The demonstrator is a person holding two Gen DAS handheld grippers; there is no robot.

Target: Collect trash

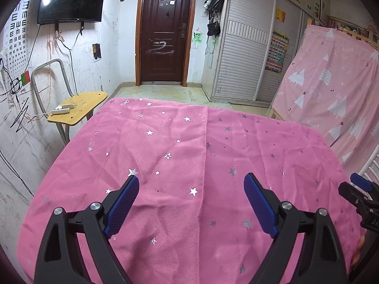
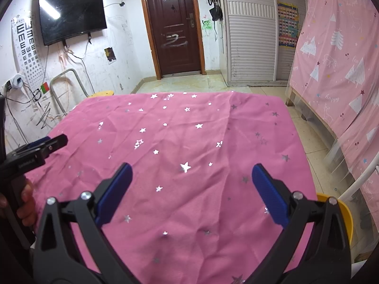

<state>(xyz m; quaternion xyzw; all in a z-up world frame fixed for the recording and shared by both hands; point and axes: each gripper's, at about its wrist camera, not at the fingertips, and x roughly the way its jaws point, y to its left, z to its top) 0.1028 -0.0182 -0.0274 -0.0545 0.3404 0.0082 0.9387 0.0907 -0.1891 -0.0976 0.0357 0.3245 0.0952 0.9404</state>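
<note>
Both claws, left claw [image 1: 191,184] and right claw [image 2: 191,174], spread empty over wrinkled pink cloth [image 1: 189,142].

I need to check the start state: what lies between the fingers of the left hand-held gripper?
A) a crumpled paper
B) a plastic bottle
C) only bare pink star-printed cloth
C: the left hand-held gripper stands open over the pink star-printed cloth, with nothing between its fingers.

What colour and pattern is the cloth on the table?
Pink cloth scattered with small silver stars; clearest in the right wrist view.
</note>
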